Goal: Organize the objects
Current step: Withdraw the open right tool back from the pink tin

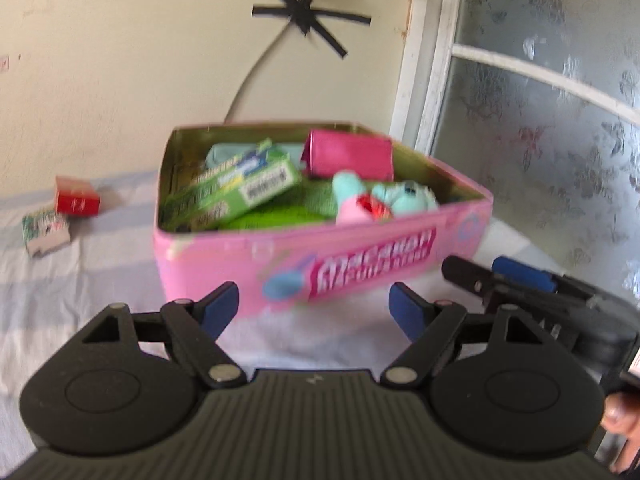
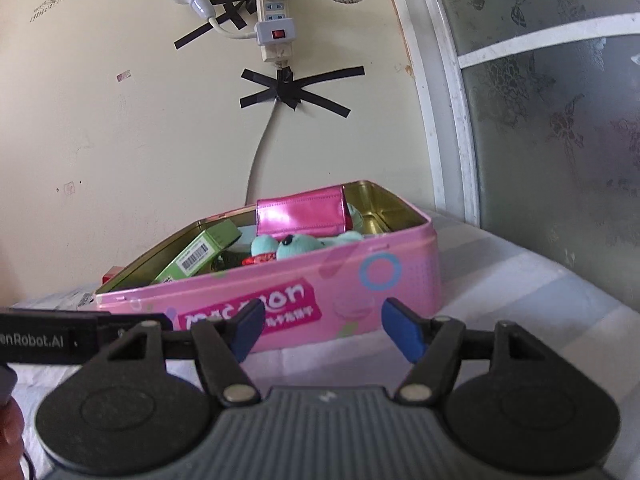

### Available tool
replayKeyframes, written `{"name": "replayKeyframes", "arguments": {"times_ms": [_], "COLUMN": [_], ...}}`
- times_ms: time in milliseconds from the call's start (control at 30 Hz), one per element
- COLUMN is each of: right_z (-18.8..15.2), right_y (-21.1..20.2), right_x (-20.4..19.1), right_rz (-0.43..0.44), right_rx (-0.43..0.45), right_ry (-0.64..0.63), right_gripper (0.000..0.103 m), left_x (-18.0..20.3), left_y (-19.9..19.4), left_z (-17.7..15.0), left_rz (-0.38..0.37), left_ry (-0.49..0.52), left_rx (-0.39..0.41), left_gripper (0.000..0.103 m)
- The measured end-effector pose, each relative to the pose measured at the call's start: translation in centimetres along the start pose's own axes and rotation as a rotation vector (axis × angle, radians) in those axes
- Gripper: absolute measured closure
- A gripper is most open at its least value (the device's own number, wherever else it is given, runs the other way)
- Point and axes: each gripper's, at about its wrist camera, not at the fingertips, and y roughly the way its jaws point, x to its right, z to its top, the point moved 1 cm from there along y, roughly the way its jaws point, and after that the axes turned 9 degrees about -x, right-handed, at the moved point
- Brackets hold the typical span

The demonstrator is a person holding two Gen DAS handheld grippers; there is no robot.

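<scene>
An open pink tin [image 1: 360, 248] stands on the cloth-covered table; it also shows in the right wrist view [image 2: 400, 300]. Inside lie a green box [image 1: 240, 188], a shiny pink pouch [image 1: 348, 156] and a teal plush toy [image 1: 384, 200]. The same green box [image 2: 200, 252], pouch [image 2: 300, 216] and plush [image 2: 296, 246] show in the right wrist view. My left gripper [image 1: 314, 312] is open and empty just in front of the tin. My right gripper [image 2: 322, 330] is open and empty in front of the tin's near wall. The right gripper [image 1: 520, 284] also shows in the left wrist view, beside the tin.
A red box [image 1: 76, 200] and a small green-and-white box [image 1: 46, 230] lie on the table left of the tin. A wall with a taped cable [image 2: 292, 88] and power strip [image 2: 274, 24] stands behind. A frosted window [image 1: 540, 120] is at right.
</scene>
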Motion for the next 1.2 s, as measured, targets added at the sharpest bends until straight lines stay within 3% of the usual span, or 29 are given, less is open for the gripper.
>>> {"name": "replayKeyframes", "arguments": {"times_ms": [133,167,267,667,1200], "right_z": [-0.8,-0.8,-1.4,-2.3,-3.7], "right_y": [-0.1,0.1,1.2,1.8,1.0], "right_x": [0.2,0.1,0.0,-2.7,-7.2], "right_rz": [-0.027,-0.041,-0.079,-0.152,-0.073], "right_rx": [-0.055,-0.077,-0.174,-0.221,-0.246], "right_ry": [0.024,0.017,-0.014,-0.147,-0.24], "right_gripper": [0.03,0.025,0.024,0.02,0.022], "left_x": [0.1,0.2,0.4,-1.8,-4.8], "left_y": [1.4,1.5,1.5,0.1,-1.2], "left_z": [-2.0,-2.3,-2.7,-3.8,-4.5], "left_rz": [0.055,0.071,0.11,0.116,0.094], "left_ry": [0.037,0.053,0.098,0.085,0.08], "left_rx": [-0.093,-0.098,-0.096,-0.114,-0.111], "left_gripper": [0.019,0.019,0.015,0.005,0.005]}}
